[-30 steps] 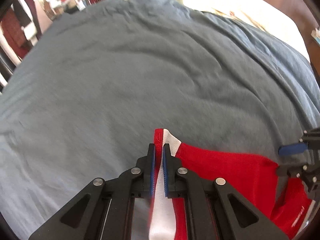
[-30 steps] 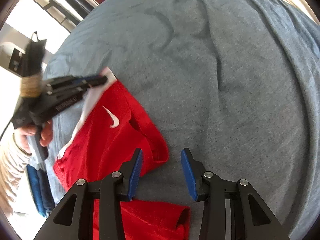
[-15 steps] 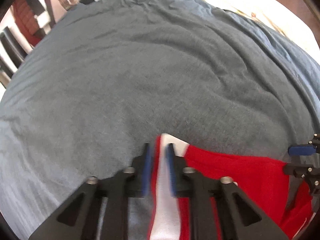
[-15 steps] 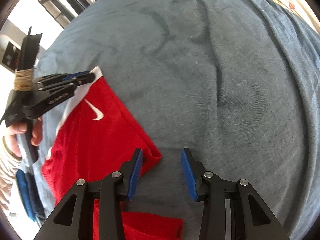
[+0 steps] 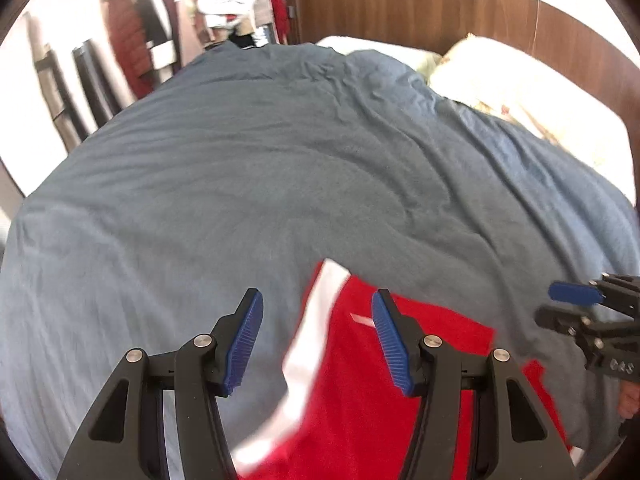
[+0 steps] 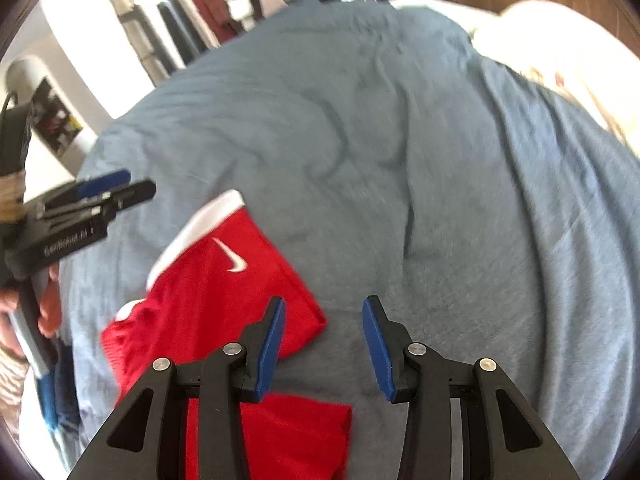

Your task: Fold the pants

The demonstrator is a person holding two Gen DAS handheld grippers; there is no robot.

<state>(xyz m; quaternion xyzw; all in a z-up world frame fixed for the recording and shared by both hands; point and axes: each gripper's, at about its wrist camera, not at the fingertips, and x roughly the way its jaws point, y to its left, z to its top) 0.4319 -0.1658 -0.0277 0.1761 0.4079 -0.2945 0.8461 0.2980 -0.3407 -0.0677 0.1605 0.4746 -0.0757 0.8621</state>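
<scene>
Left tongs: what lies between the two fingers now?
In the left wrist view, the open left tongs frame the shorts: white side stripe and red fabric, ungripped.

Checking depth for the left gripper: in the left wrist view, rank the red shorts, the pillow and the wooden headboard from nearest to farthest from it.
1. Red shorts: right under the open left gripper, between its fingers.
2. Pillow: far right, across the grey blanket.
3. Wooden headboard: at the top, behind the pillow.

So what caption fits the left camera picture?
Open left gripper above red shorts lying on a grey blanket.
</scene>
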